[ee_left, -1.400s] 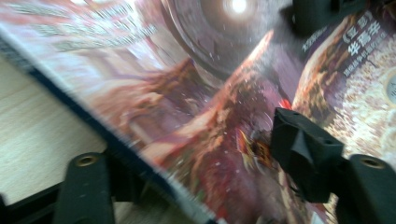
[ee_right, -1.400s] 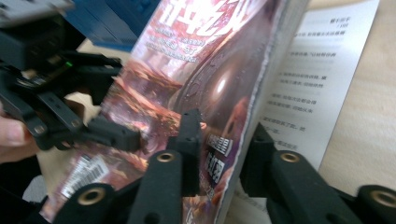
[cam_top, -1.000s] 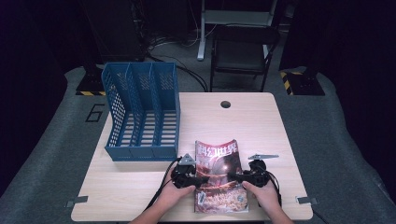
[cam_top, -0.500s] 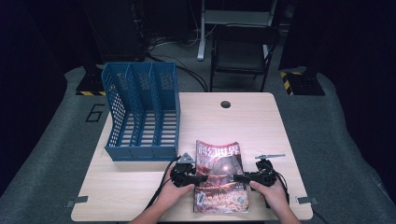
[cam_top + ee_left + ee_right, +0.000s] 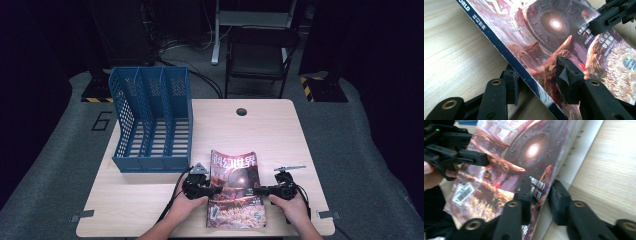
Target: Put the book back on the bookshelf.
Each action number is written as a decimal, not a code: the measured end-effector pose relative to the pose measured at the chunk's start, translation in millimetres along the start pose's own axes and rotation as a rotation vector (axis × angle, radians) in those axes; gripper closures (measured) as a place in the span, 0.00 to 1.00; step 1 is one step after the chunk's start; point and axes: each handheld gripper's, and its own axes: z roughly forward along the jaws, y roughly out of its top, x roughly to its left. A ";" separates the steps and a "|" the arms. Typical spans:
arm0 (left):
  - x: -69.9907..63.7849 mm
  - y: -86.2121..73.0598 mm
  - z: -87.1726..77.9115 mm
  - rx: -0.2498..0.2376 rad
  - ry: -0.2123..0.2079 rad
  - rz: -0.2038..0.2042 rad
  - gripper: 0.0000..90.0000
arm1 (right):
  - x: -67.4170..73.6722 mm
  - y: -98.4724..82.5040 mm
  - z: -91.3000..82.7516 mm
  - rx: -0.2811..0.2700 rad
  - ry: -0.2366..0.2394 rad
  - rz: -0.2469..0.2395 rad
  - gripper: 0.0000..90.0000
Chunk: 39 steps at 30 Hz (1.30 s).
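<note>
Lying flat near the front edge of the wooden table (image 5: pixel 150 210), at about six o'clock from the table's centre, the magazine (image 5: pixel 235 190) has a gripper at each long side. At nine o'clock of it, the left gripper (image 5: pixel 214 190) reaches in over the spine; its own view shows what the high view cannot: one jaw rests on top of the cover (image 5: pixel 554 45) and the other sits below the blue spine edge, the jaws having just been closing, though whether both pads press yet I cannot tell. At three o'clock, the right gripper (image 5: pixel 260 190) meets the open page edge; its view shows the jaws, which have just drawn together, clamped on the magazine's edge (image 5: pixel 541 195), one on the cover and one under the white pages, with the edge lifted a little off the wood. That view also catches the other gripper and a hand at ten o'clock. At eleven o'clock of the magazine stands a blue three-slot file rack (image 5: pixel 150 120). Behind the table, at twelve o'clock, a dark chair (image 5: pixel 260 57) stands on grey floor in a dim room.
</note>
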 end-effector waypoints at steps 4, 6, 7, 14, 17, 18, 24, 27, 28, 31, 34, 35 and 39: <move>-2.1 3.3 -3.1 0.005 0.005 -0.002 0.67 | 2.8 1.7 -1.0 -0.008 -0.001 -0.012 0.89; -2.8 5.0 -4.7 0.011 0.005 -0.008 0.68 | 4.0 2.1 -1.0 -0.012 -0.001 -0.016 0.90; -2.2 5.8 -6.3 0.020 -0.006 -0.008 0.69 | 4.7 2.2 -1.3 -0.015 0.001 -0.019 0.90; -5.5 12.0 -21.4 -0.006 -0.021 -0.018 0.74 | 17.7 4.2 -7.4 -0.066 -0.001 -0.104 0.91; -6.2 16.5 -29.8 -0.026 -0.019 -0.001 0.76 | 23.4 5.4 -10.4 -0.107 0.000 -0.133 0.92; -6.2 17.9 -32.6 -0.028 -0.022 -0.002 0.76 | 25.3 5.6 -11.7 -0.117 0.000 -0.139 0.92; -5.2 22.9 -43.3 -0.049 -0.021 0.031 0.80 | 33.3 8.6 -15.1 -0.139 0.001 -0.170 0.92; -5.8 24.0 -47.0 -0.069 -0.011 0.036 0.82 | 34.0 9.4 -15.1 -0.145 0.017 -0.169 0.89; -6.3 24.5 -48.7 -0.071 -0.017 0.036 0.83 | 33.9 9.6 -15.2 -0.148 0.021 -0.167 0.88; -8.7 26.0 -53.1 -0.102 -0.015 0.044 0.85 | 33.0 10.7 -14.5 -0.151 0.036 -0.160 0.86; -10.1 28.3 -57.9 -0.123 -0.010 0.049 0.88 | 31.4 11.1 -12.8 -0.150 0.060 -0.153 0.84; -10.0 29.3 -59.6 -0.124 -0.012 0.056 0.89 | 31.1 11.1 -12.2 -0.146 0.070 -0.151 0.84; -10.9 31.6 -65.8 -0.145 -0.010 0.065 0.92 | 30.4 11.2 -8.1 -0.125 0.089 -0.142 0.81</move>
